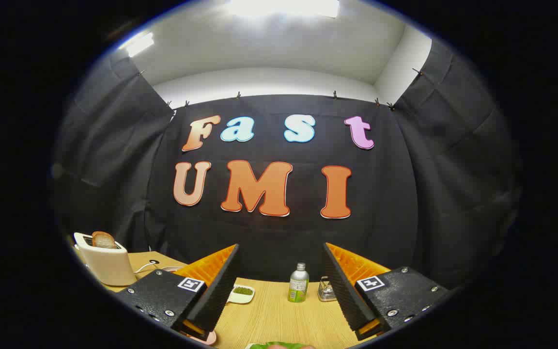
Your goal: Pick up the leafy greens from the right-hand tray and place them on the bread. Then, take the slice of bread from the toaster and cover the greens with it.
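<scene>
The gripper hangs with fingers spread wide and empty above the greens, while the bread stands in the toaster off to the left.

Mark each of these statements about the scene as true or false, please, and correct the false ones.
1. A slice of bread stands in the toaster. True.
2. The gripper is shut on the bottle. False: its fingers are spread wide with nothing between them, and the bottle stands beyond them.
3. A small dish of green bits lies on the table. True.
4. The toaster lies tipped on its side. False: it stands upright.
5. Something green shows below the fingers. True.
</scene>
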`<action>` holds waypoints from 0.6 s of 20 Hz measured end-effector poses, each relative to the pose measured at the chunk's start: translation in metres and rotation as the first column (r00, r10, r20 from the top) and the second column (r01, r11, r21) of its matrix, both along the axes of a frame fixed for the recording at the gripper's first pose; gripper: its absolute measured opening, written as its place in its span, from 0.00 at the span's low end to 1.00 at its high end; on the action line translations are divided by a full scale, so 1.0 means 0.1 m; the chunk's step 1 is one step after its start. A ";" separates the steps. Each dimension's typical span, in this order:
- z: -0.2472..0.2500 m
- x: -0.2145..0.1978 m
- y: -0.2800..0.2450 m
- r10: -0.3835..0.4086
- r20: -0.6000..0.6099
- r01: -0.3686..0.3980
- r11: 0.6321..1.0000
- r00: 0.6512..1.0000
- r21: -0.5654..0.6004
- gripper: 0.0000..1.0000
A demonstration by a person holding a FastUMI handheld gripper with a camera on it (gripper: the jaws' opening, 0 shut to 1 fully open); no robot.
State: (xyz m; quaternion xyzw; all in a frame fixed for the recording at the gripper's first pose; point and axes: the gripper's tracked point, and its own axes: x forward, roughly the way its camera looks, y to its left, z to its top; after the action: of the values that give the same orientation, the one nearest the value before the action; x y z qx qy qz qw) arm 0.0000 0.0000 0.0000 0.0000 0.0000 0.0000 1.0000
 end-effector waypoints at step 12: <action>-0.03 0.01 -0.02 -0.009 -0.027 0.010 1.000 1.000 0.027 0.98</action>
State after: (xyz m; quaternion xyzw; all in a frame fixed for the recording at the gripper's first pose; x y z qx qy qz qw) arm 0.0013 -0.0024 -0.0029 0.0136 0.0133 -0.0046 0.9998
